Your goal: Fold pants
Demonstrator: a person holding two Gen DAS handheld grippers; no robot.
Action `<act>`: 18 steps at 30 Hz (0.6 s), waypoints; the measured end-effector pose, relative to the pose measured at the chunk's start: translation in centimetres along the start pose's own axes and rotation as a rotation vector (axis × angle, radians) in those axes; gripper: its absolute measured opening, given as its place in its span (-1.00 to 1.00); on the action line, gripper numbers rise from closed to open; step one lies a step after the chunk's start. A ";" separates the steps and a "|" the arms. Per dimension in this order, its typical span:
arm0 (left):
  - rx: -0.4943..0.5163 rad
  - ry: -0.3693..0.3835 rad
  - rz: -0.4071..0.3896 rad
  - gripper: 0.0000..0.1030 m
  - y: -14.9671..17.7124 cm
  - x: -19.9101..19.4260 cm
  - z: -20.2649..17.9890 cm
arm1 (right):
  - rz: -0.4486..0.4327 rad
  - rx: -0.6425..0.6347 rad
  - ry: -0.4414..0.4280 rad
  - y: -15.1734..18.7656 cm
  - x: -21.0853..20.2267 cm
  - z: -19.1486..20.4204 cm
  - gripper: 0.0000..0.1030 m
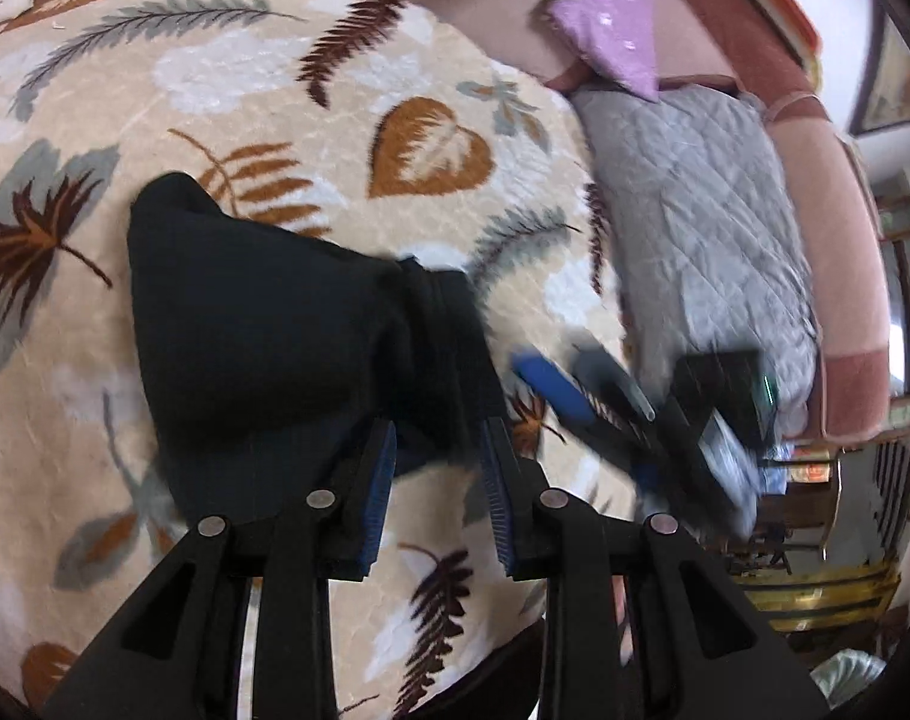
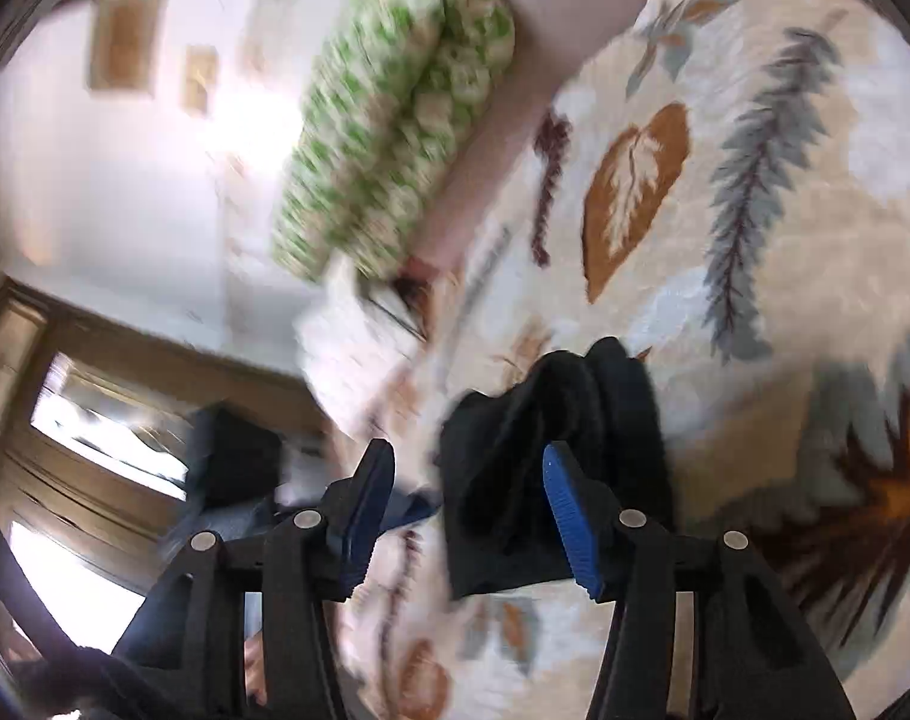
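Observation:
The black pants (image 1: 275, 336) lie in a folded bundle on a leaf-patterned blanket (image 1: 263, 102). My left gripper (image 1: 437, 438) is open, its blue-padded fingertips at the bundle's near edge, with black cloth between the jaws but not pinched. The right gripper (image 1: 581, 384) shows blurred to the right of the bundle in the left wrist view. In the right wrist view the right gripper (image 2: 470, 462) is open, and the pants (image 2: 551, 450) lie bunched just beyond it, by its right finger (image 2: 566, 504).
A grey quilted pad (image 1: 695, 210) and a purple cloth (image 1: 617, 30) lie at the blanket's far right by a pink sofa edge (image 1: 839, 276). A green-patterned pillow (image 2: 395, 120) lies at the blanket's far side. Wooden furniture (image 2: 95, 420) stands beyond the edge.

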State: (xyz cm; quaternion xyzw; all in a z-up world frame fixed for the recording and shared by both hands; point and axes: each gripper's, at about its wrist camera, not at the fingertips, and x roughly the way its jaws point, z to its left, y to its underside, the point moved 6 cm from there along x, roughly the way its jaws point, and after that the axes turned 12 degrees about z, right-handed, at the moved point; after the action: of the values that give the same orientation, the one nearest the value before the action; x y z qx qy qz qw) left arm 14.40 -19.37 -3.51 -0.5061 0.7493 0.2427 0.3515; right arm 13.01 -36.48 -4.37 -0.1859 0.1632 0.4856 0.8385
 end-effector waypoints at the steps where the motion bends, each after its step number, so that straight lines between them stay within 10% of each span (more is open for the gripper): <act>1: 0.019 -0.021 -0.010 -0.49 0.5 0.0 -0.3 | 0.034 -0.011 0.035 -0.8 0.9 0.0 0.05; 7: 0.064 -0.090 -0.092 -0.44 1.0 -0.3 -0.8 | 0.206 -0.014 0.113 -2.9 5.6 -0.9 0.04; 11: 0.156 -0.209 -0.047 -0.39 0.5 2.0 -1.4 | 0.286 -0.033 0.135 -3.1 7.0 -2.3 -0.73; 18: 0.194 -0.238 -0.134 -0.39 3.6 2.9 -1.8 | 0.321 -0.080 0.135 -3.2 6.4 -3.4 -0.75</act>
State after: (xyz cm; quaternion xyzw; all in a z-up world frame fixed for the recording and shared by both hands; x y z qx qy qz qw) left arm 9.83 -21.01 -4.58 -0.4864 0.6869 0.2033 0.5003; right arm 18.59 -34.70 -9.74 -0.2227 0.2271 0.6056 0.7294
